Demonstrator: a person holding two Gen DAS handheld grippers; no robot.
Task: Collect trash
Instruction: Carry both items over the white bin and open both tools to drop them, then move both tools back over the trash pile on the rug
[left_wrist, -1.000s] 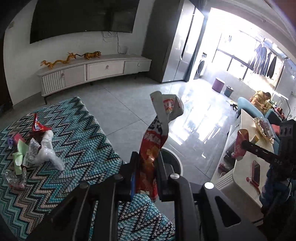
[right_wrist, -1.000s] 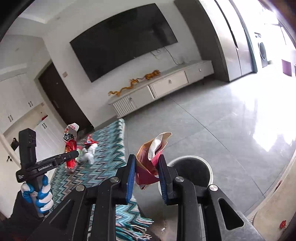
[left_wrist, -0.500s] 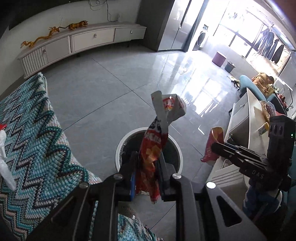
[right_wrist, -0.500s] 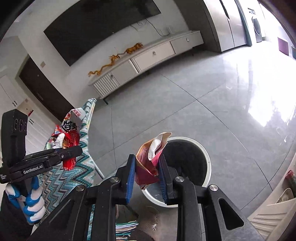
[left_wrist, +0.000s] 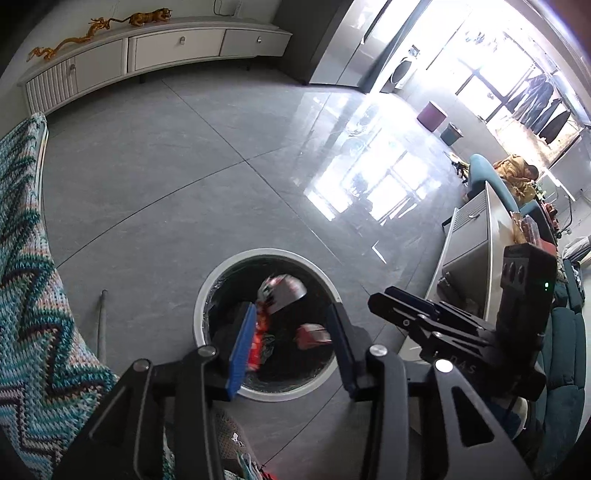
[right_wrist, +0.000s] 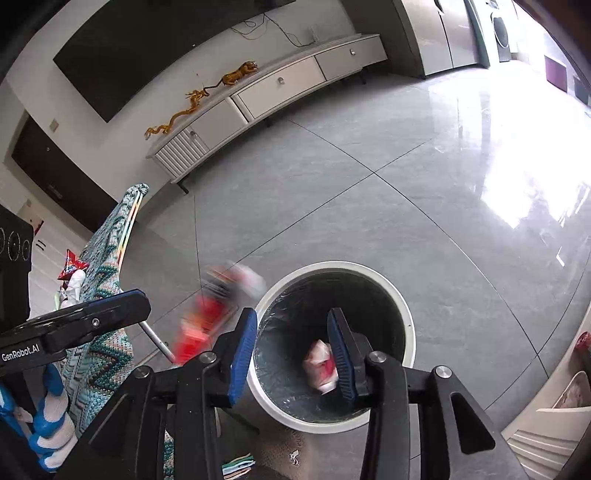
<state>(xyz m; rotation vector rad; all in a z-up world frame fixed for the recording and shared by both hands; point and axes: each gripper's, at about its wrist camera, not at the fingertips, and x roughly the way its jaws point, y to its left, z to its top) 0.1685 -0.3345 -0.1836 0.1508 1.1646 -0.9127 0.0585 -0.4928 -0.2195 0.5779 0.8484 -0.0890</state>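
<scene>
My left fingers (left_wrist: 291, 343) and right fingers (right_wrist: 291, 350) are opening over the bin (right_wrist: 406, 314), both wrappers loose; zigzag blanket (left_wrist: 22, 295) at left.

Black tools, blue pads

Each tool (left_wrist: 291, 343) (right_wrist: 291, 350) is matt black with blue finger pads and silver screws; the left one bears white "GenRobot.AI" lettering, its hand (right_wrist: 48, 424) in a blue-and-white striped glove.

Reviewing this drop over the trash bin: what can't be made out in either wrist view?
- Red snack wrapper, right wrist view: motion-blurred, print unreadable.
- The same wrapper, left wrist view: its lower part sits behind the left gripper finger.
- Small wrapper, right wrist view: partly behind a right gripper finger.
- Trash bin bottom: dark, other contents unclear.
</scene>
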